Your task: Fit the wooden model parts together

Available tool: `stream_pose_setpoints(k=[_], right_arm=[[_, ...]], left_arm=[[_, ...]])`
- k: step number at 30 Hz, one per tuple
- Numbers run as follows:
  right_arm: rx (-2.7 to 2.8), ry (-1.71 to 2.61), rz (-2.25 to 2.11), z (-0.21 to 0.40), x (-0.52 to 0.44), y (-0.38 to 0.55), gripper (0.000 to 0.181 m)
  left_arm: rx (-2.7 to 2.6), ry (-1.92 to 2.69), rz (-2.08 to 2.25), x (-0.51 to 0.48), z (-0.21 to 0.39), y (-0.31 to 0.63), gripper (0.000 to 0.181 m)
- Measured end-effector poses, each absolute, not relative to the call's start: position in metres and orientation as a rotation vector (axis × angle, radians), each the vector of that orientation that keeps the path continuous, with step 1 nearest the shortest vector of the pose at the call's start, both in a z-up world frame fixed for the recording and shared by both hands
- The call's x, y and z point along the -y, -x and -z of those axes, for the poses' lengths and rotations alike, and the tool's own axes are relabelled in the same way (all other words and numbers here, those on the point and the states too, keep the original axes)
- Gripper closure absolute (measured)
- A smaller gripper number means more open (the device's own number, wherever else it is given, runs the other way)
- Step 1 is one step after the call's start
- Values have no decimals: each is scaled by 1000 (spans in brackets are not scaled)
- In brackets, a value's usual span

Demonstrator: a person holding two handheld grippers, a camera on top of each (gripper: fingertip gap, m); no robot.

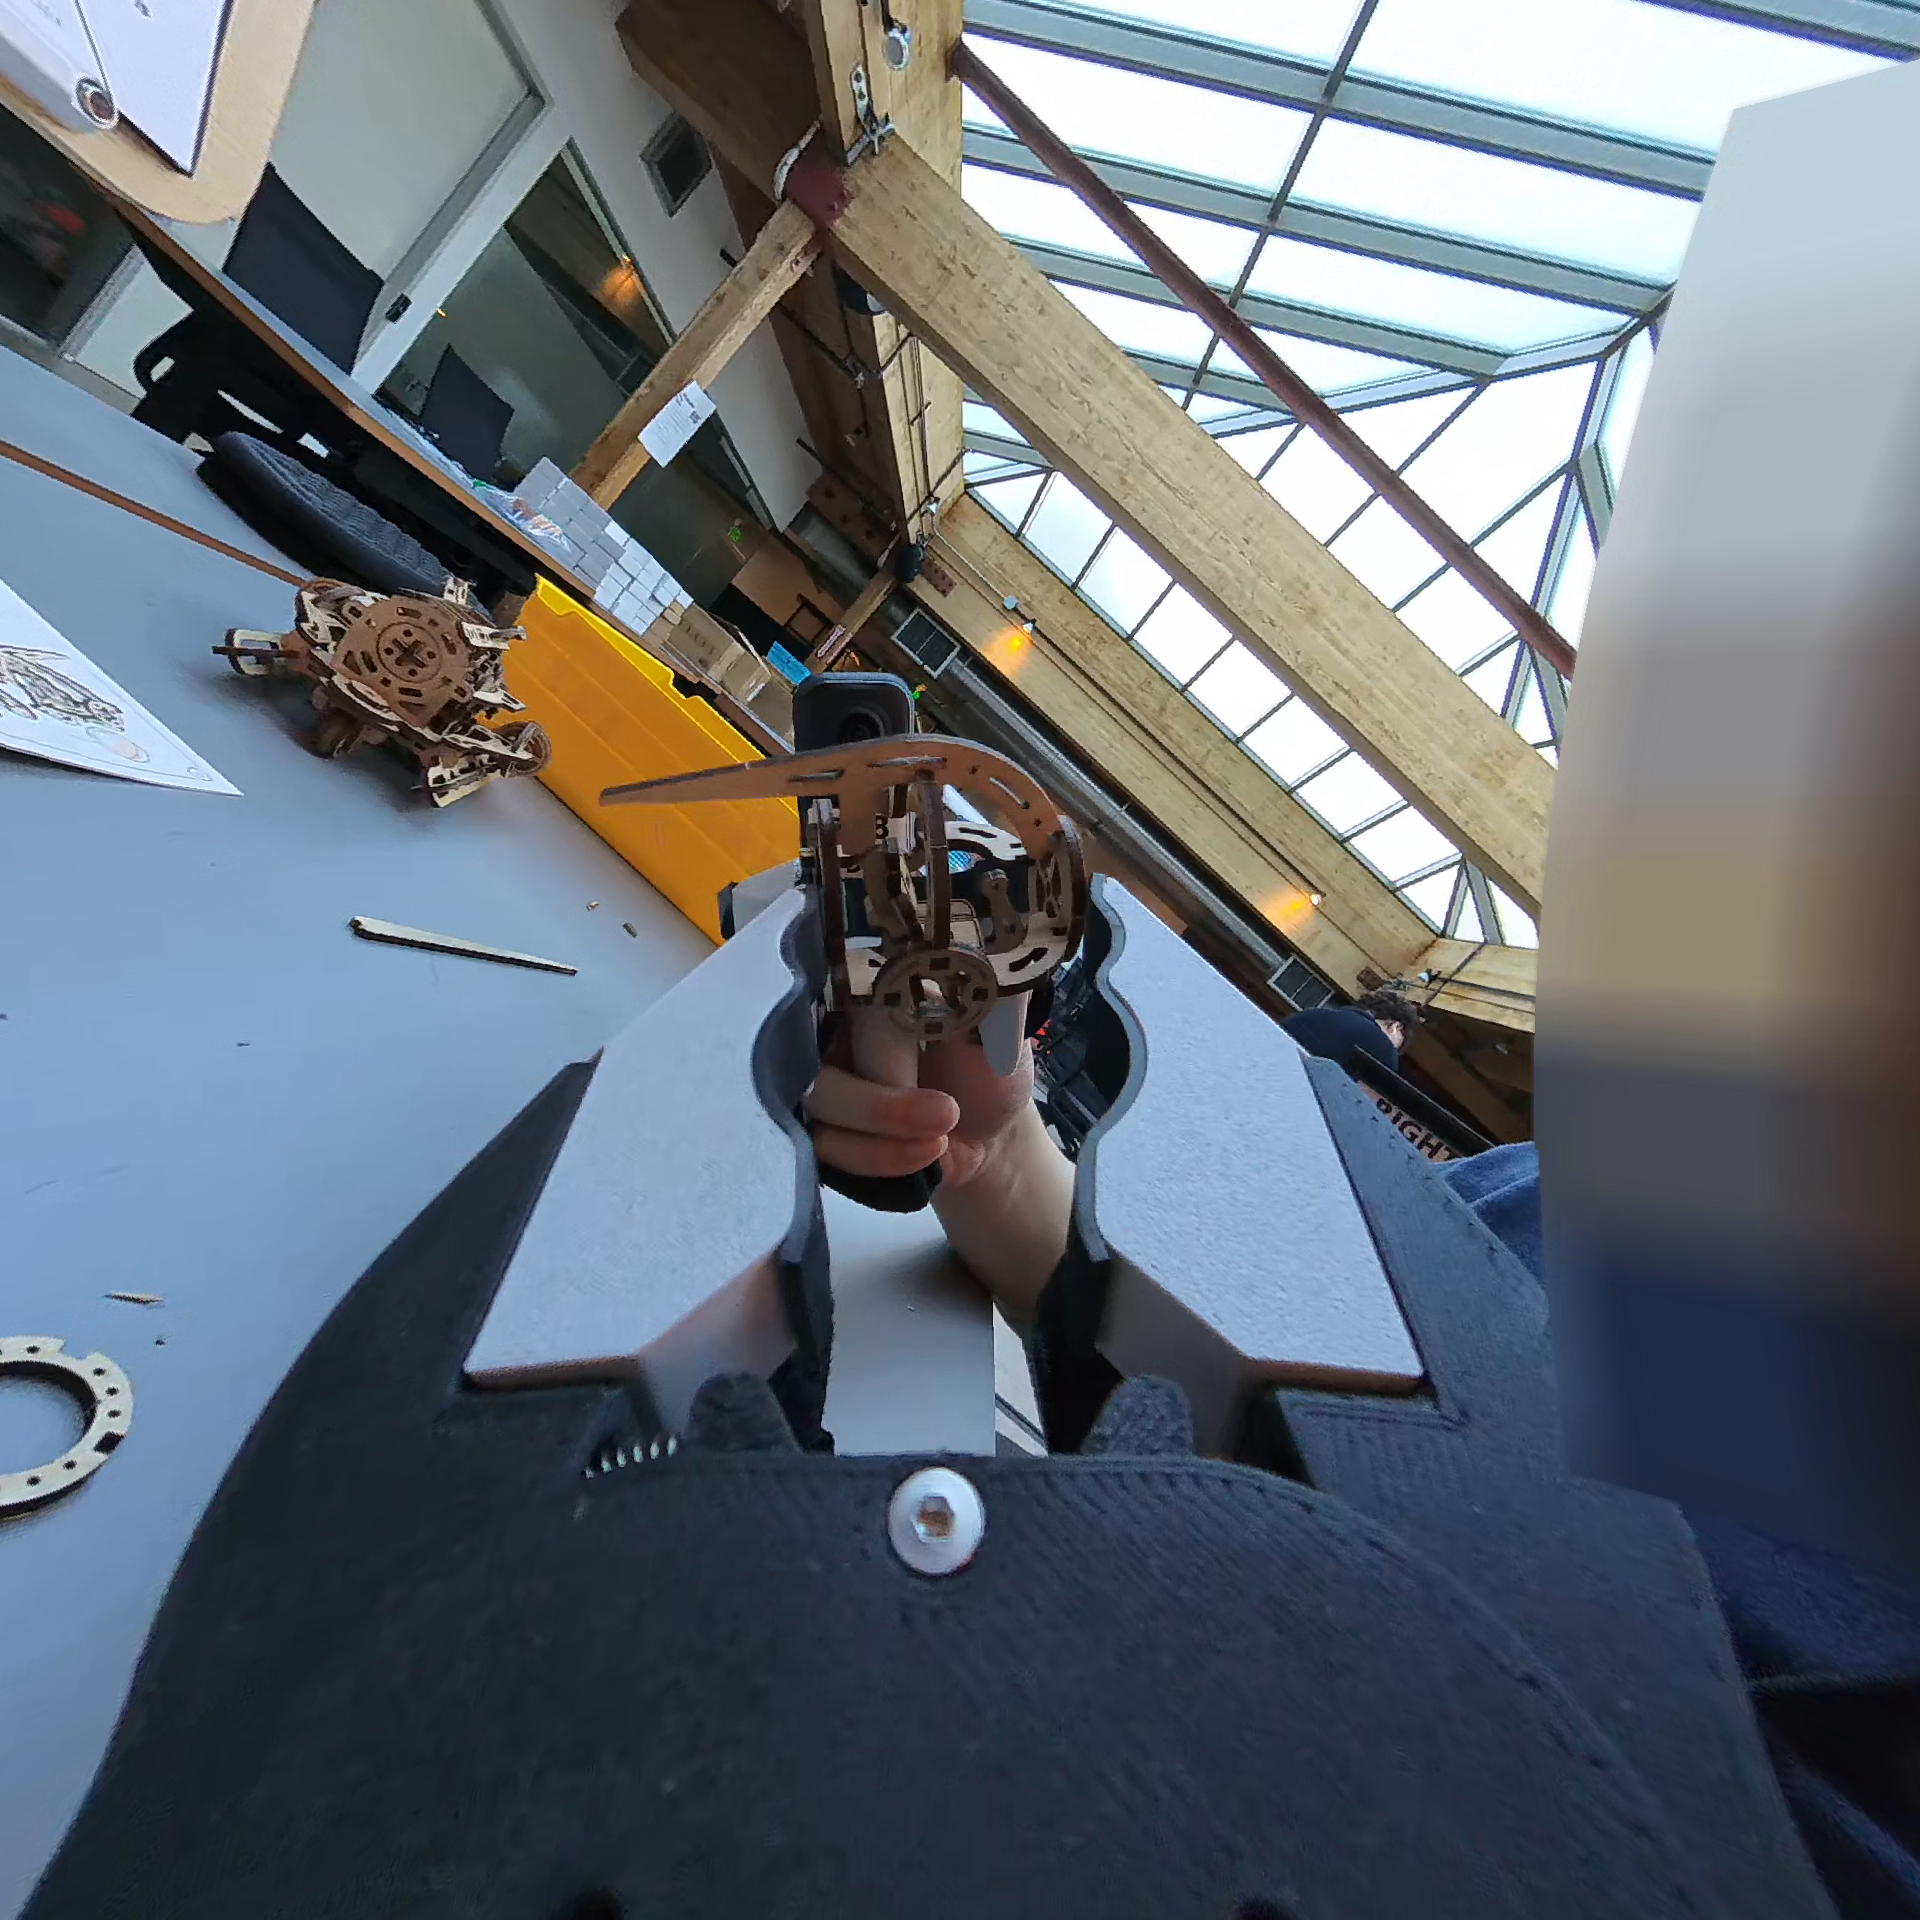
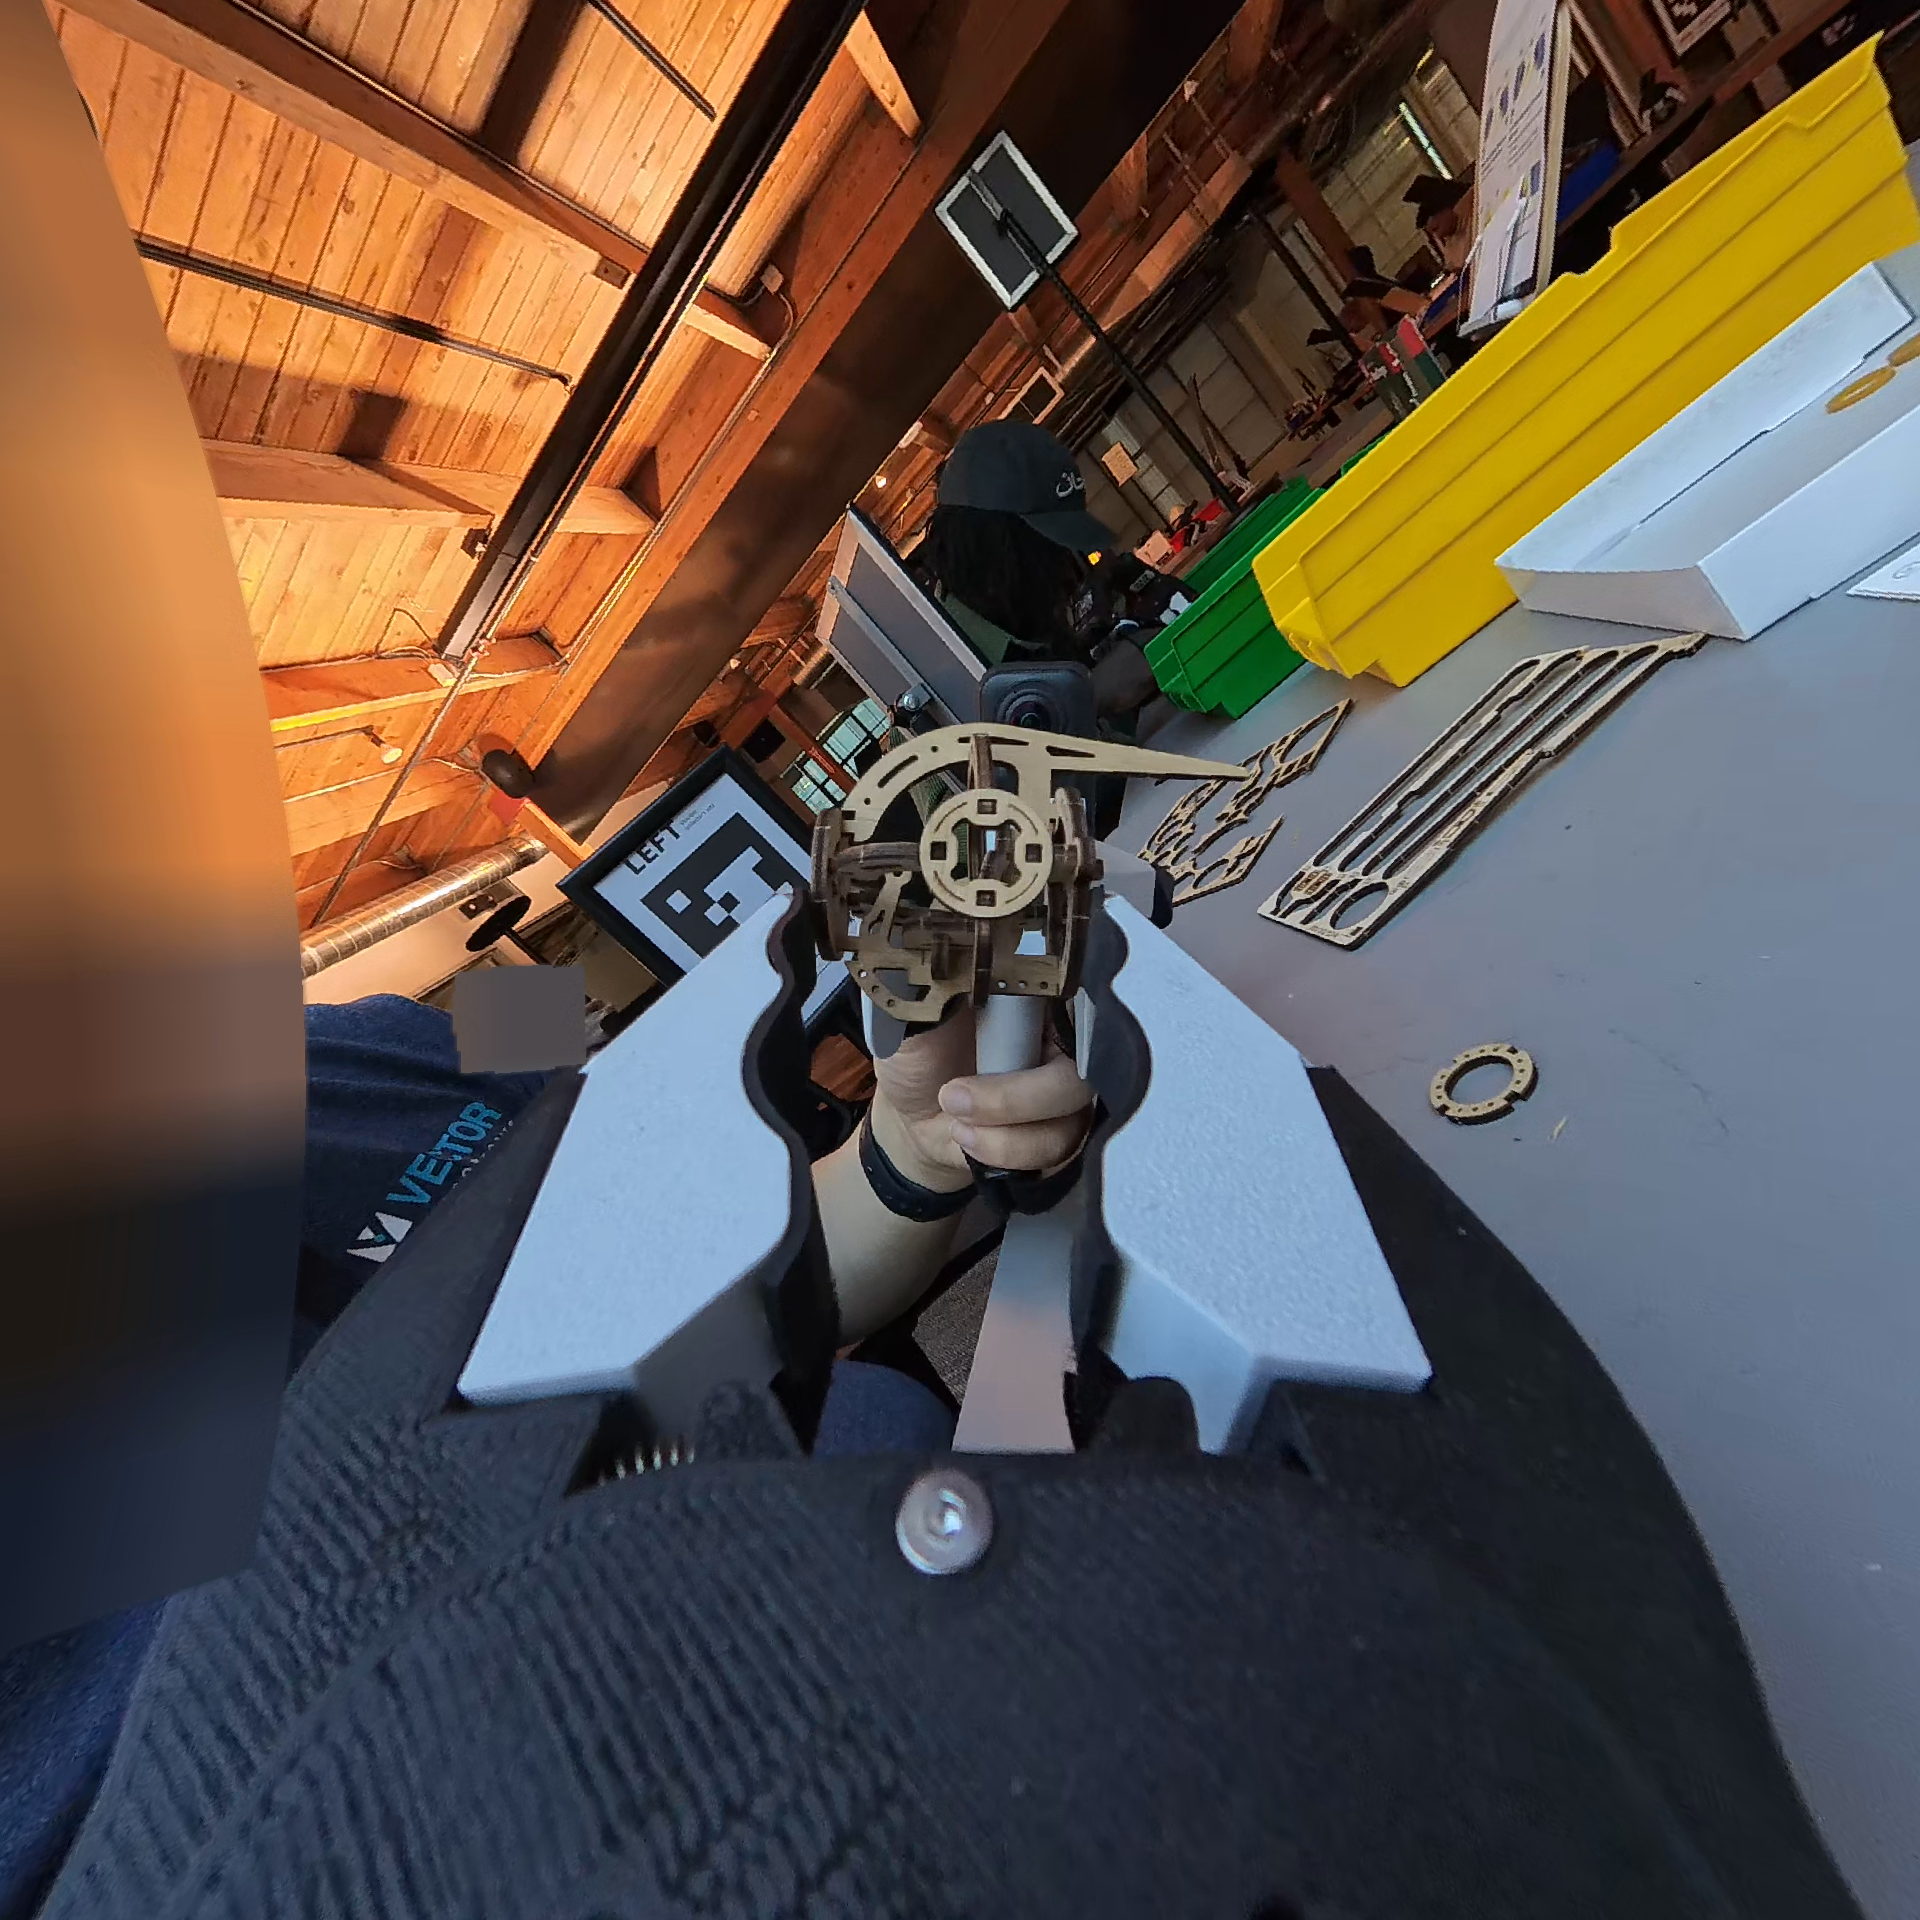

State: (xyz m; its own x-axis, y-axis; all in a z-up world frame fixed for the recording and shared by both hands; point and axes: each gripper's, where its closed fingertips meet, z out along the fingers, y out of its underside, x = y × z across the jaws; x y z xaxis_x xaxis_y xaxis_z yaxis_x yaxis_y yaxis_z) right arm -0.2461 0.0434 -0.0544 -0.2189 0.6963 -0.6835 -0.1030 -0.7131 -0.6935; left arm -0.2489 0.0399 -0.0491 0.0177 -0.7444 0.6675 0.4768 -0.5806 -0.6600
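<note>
A small wooden model assembly of gears and discs, topped by a curved piece with a long pointed arm, is held in the air above the grey table. My left gripper is shut on it, one finger on each side. The same assembly sits between the fingers of my right gripper, which is also shut on it from the opposite side. The two grippers face each other. A hand on the right gripper's handle shows behind the assembly, as does a hand on the left one.
A larger wooden sub-assembly, a thin wooden stick, a wooden ring and a paper sheet lie on the table. Punched-out wooden sheets, a ring, yellow bins, a white box and a seated person lie beyond. My two grippers' fingertips are within a few centimetres of each other.
</note>
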Motion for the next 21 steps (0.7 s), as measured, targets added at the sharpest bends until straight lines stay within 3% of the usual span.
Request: stream_pose_setpoints(k=[21], right_arm=[[779, 1527, -1871, 57, -43, 246, 131]], left_arm=[[-288, 1401, 1680, -39, 53, 242, 133]])
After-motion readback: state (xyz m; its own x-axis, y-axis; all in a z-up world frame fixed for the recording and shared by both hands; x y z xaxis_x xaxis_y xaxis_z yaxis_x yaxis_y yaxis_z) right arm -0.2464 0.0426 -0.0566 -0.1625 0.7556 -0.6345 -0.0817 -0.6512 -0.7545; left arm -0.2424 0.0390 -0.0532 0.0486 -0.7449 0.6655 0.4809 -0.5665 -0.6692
